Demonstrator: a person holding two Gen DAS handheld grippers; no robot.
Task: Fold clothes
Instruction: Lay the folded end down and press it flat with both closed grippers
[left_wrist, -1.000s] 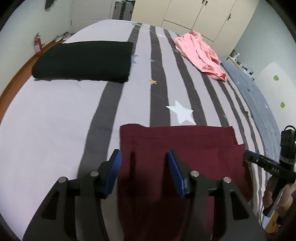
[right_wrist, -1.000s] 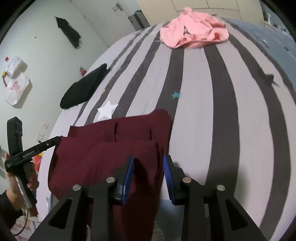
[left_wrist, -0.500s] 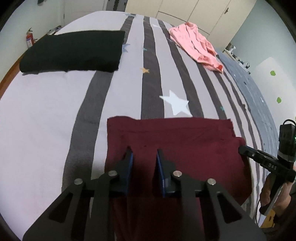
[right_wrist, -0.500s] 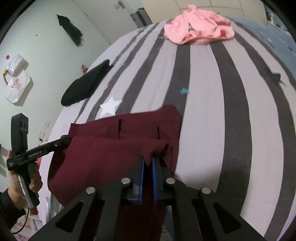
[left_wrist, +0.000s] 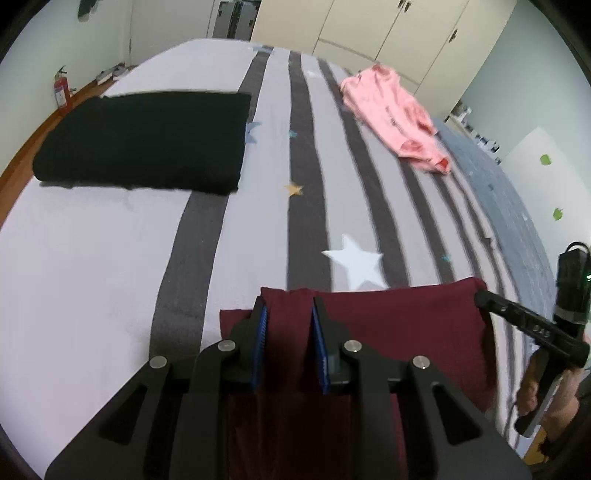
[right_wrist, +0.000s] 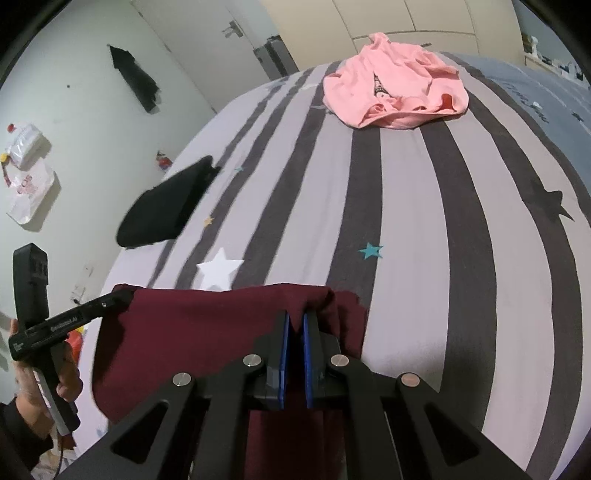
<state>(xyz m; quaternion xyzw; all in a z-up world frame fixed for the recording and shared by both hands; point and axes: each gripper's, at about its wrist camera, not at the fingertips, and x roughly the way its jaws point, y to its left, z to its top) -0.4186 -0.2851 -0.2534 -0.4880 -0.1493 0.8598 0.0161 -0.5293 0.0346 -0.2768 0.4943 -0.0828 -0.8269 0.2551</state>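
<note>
A dark maroon garment (left_wrist: 399, 325) lies on the near part of the striped bed (left_wrist: 110, 266). My left gripper (left_wrist: 287, 314) is shut on a bunched fold at its left corner. That fold stands up between the blue pads (left_wrist: 261, 332). In the right wrist view the same garment (right_wrist: 192, 321) spreads to the left, and my right gripper (right_wrist: 295, 325) is shut on its right corner, pads almost together. The held edge is raised over the lower layer. Each gripper shows in the other's view: the right gripper (left_wrist: 480, 297) and the left gripper (right_wrist: 125, 295), both at the cloth's top edge.
A folded black garment (left_wrist: 147, 140) lies at the far left of the bed. A crumpled pink garment (left_wrist: 395, 110) lies at the far right. Wardrobe doors (left_wrist: 369, 29) stand beyond the bed, and a fire extinguisher (left_wrist: 61, 90) stands on the floor at the left.
Both grippers went from open to shut on the maroon garment's near edge. They then carried that edge forward over the rest of the cloth.
</note>
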